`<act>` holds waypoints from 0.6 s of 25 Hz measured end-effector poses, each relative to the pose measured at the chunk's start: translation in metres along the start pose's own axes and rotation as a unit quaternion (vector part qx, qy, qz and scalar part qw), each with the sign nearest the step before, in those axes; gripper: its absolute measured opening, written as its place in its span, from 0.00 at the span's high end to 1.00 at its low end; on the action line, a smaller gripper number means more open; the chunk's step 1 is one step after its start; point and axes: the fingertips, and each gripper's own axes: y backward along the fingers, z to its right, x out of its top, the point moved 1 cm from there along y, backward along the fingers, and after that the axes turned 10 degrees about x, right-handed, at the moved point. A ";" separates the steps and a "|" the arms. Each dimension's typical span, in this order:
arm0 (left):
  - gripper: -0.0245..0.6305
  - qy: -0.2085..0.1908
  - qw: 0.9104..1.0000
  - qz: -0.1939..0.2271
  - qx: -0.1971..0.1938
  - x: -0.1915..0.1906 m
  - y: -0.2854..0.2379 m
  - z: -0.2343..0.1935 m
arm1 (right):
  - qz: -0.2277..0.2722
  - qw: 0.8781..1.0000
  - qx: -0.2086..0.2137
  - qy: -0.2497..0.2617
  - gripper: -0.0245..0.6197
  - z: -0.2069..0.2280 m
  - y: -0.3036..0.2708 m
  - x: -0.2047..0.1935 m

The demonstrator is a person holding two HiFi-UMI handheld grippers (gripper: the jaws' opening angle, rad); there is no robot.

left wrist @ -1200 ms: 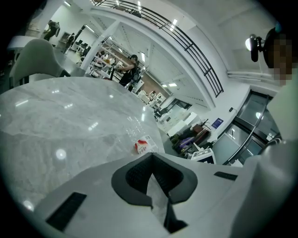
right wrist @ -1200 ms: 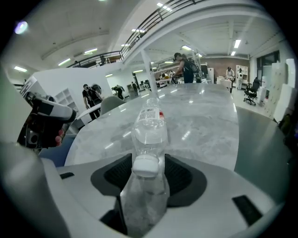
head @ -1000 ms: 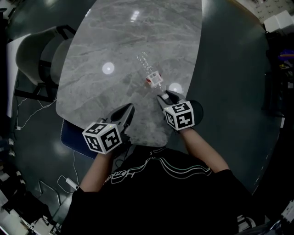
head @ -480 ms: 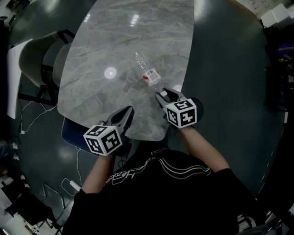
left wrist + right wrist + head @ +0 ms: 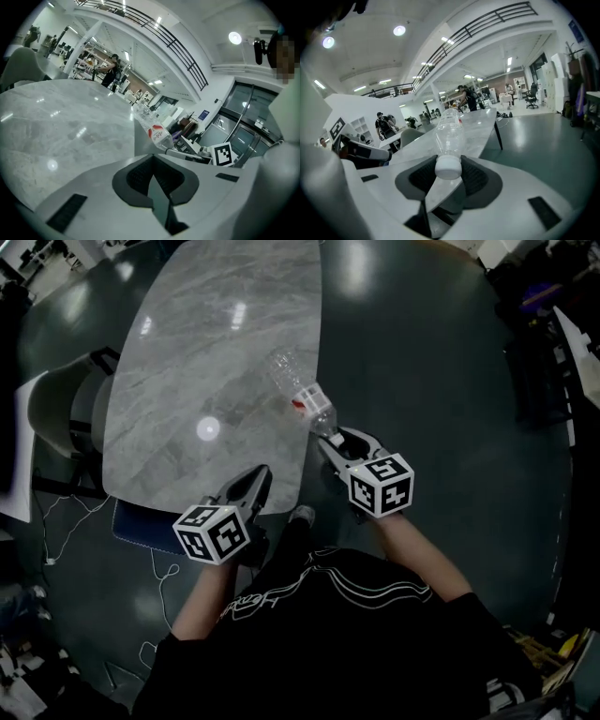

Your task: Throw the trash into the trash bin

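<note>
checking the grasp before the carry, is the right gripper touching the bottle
Touching. In the right gripper view the right gripper has a pad against each side of the plastic bottle at its white cap.

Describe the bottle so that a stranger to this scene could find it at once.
Find the grey marble table, then its right edge. There the right gripper holds a clear plastic bottle by its white cap. It alone is transparent, with a red and white label.
</note>
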 end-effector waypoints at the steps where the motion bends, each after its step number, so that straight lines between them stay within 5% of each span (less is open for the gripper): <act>1: 0.95 -0.009 1.000 -0.001 -0.011 -0.003 -0.003 0.012 | 0.014 1.000 -0.012 -0.001 0.69 0.002 0.018 0.002; 15: 0.95 -0.122 0.983 -0.003 -0.136 -0.059 0.001 0.207 | 0.163 0.977 -0.136 -0.013 0.69 0.012 0.272 -0.010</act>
